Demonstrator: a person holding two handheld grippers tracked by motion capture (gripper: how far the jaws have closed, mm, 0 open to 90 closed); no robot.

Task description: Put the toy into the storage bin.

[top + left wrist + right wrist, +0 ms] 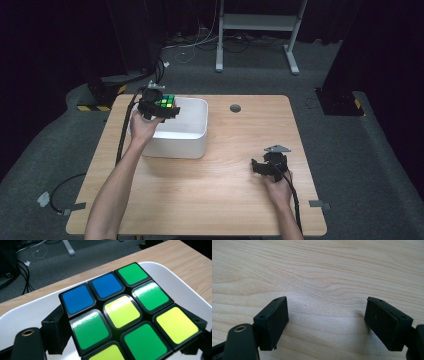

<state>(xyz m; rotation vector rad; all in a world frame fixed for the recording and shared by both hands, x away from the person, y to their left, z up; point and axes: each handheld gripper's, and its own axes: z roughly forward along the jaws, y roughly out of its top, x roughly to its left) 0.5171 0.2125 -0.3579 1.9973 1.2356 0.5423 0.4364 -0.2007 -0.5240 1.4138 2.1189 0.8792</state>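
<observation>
Green, blue and yellow squares face the camera in the left gripper view — that's the puzzle cube [125,315], clamped btwn the two black jaws of the left gripper [125,332], one pad pressed to each side of it. From the high view the left gripper [159,106] sits over the far-left corner of a white bin [192,137], w/ the cube [166,101] held above the bin's rim, not resting on its floor as far as can be told. Cube is tilted, its top face angled toward the gripper's camera; top row reads blue, blue, green, w/ a yellow square at centre. White bin wall [175,282] curves round behind the cube, and the wooden table [180,257] shows beyond it. The bin stands on the left-centre part of the table [225,195], near the far edge. Right gripper [270,165] rests low over the table's right side, well apart from the bin — in the right gripper view its jaws stand wide apart w/ bare wood grain [324,272] btwn them, nothing held. A black cable [121,135] trails from the left gripper along the person's left forearm.
</observation>
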